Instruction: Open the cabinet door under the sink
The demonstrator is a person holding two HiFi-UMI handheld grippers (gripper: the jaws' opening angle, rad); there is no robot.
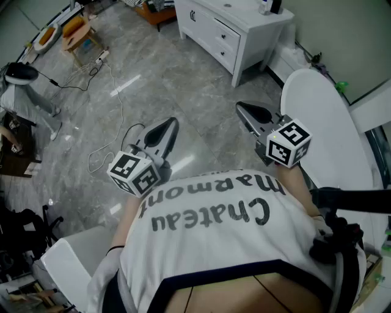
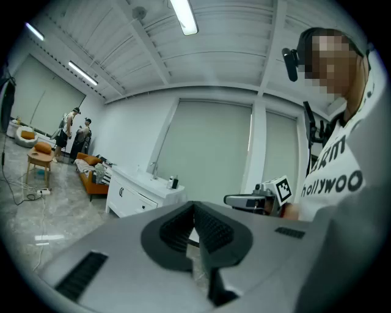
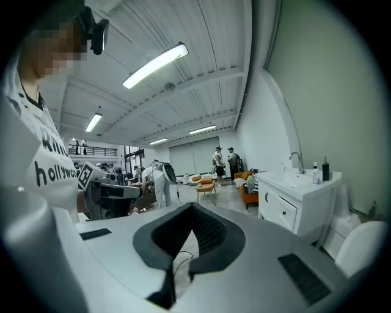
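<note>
Left gripper (image 1: 171, 124) and right gripper (image 1: 244, 110), both shut on nothing, are hovering well apart from the white sink cabinet (image 1: 229, 33) across the grey marble floor (image 1: 165, 85), so approaching and opening one gripper toward the door's small black handle (image 1: 192, 16) is looking advisable.

Grey marble floor (image 1: 183, 92), orange sofa (image 3: 247, 183), ceiling striplights (image 3: 156, 64)
</note>
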